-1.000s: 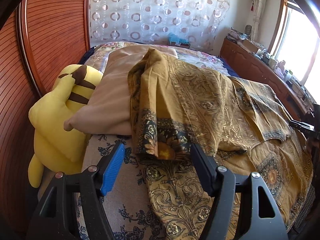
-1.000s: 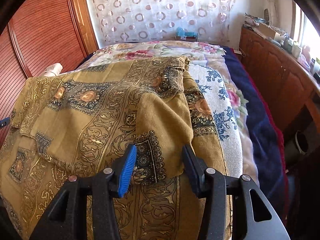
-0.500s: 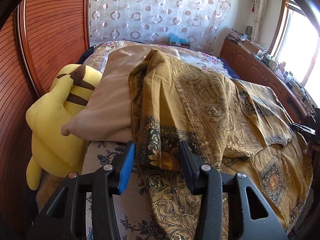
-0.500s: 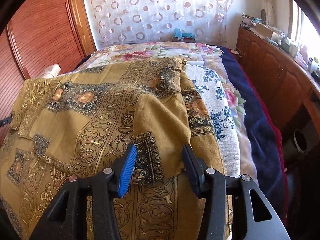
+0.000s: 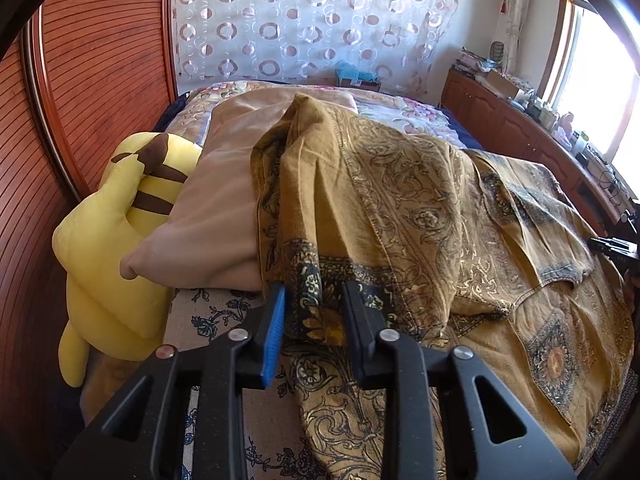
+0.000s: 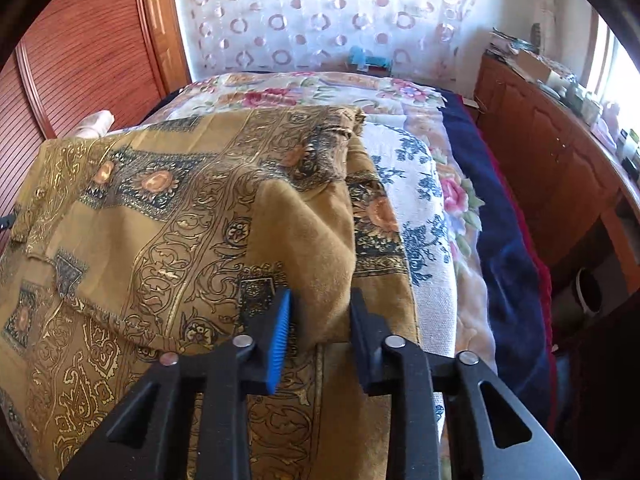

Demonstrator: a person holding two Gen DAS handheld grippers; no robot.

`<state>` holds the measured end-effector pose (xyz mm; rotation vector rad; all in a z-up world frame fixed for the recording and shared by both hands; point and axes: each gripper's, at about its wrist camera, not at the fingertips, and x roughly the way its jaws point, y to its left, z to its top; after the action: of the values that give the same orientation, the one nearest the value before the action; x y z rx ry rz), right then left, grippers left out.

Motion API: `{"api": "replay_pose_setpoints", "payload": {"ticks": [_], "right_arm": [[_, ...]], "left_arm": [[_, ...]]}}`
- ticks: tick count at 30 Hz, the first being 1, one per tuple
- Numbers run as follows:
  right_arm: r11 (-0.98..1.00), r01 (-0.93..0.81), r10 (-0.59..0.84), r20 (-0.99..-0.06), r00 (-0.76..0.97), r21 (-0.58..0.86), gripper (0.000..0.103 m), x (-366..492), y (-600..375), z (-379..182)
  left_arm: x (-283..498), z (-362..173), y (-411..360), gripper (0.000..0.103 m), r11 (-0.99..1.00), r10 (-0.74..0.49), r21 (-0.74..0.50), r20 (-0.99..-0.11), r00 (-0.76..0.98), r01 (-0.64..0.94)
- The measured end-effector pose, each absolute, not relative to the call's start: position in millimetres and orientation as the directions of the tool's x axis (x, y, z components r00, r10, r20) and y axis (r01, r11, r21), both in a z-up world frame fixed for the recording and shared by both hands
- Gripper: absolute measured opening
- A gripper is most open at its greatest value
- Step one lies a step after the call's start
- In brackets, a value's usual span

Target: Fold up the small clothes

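Since a second ago: both pairs of jaws have just been closing, each with cloth between them; the left narrowed from wide apart, the right from a mid gap.
Left gripper [image 5: 314, 312]: at 6 o'clock in its own view, clamped on a bunched, dark-bordered hem of the garment [image 5: 400, 208].
Right gripper [image 6: 320, 320]: at 6 o'clock in its view, pinching a plain mustard fold of the garment [image 6: 168, 208].
Garment: mustard cloth with gold scrollwork and dark floral panels, spread across the bed [image 6: 420, 208]; in the left view it runs from the centre out to 3 o'clock, one ridge lifted toward 12 o'clock.
Pillow [image 5: 216, 208]: beige, at 9 o'clock of the raised fold, partly under the cloth.
Plush toy [image 5: 116, 248]: yellow with brown stripes, at 9 o'clock, pressed against the pillow and the wooden panel [image 5: 92, 80].
Curtain [image 5: 312, 20]: white with ring pattern, at 12 o'clock.
Cabinet [image 6: 552, 152]: wooden, at 3 o'clock beside the bed.
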<state>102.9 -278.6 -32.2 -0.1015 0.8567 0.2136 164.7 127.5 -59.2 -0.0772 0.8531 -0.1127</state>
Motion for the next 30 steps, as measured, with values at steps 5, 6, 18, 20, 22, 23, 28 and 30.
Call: {"api": "replay_pose_setpoints", "payload": {"ticks": [5,6,18,20,22,23,28,30], "right_arm": [[0.970,-0.241,0.144,-0.766,0.626,-0.014,0.019,105.7,-276.4,-31.2],[0.970,-0.243,0.149,-0.767,0.624,-0.009,0.018,106.0,-276.5,-30.8],[0.971,-0.238,0.159,-0.686,0.710,-0.022,0.003,86.4,-275.5,-6.9],[0.972,-0.233,0.157,-0.658,0.736,-0.029,0.003,78.2,-275.8,3.3],[0.972,-0.232,0.162,-0.632,0.758,-0.029,0.002,68.8,-275.6,15.7],[0.973,-0.230,0.163,-0.619,0.769,-0.030,0.002,63.7,-275.5,20.9],[0.974,-0.225,0.168,-0.563,0.809,-0.032,0.002,33.9,-281.8,48.3],[0.975,-0.222,0.172,-0.548,0.818,-0.026,0.002,20.1,-288.1,58.7]], "left_arm": [[162.9,-57.4,126.7,0.023,0.993,-0.116,-0.101,-0.744,0.658,0.061],[162.7,-57.0,126.5,0.021,0.993,-0.113,-0.098,-0.744,0.659,0.060],[143.1,-28.0,124.5,0.003,0.991,-0.131,-0.113,-0.681,0.721,0.074],[136.0,-15.9,122.2,0.003,0.988,-0.150,-0.124,-0.658,0.738,0.091],[128.3,-2.5,118.5,0.003,0.985,-0.167,-0.130,-0.634,0.755,0.110],[125.1,3.1,116.9,0.003,0.984,-0.175,-0.133,-0.624,0.762,0.117],[100.0,37.8,109.9,0.002,0.974,-0.223,-0.159,-0.560,0.798,0.161],[87.5,48.3,106.8,0.003,0.970,-0.240,-0.163,-0.544,0.804,0.179]]}}
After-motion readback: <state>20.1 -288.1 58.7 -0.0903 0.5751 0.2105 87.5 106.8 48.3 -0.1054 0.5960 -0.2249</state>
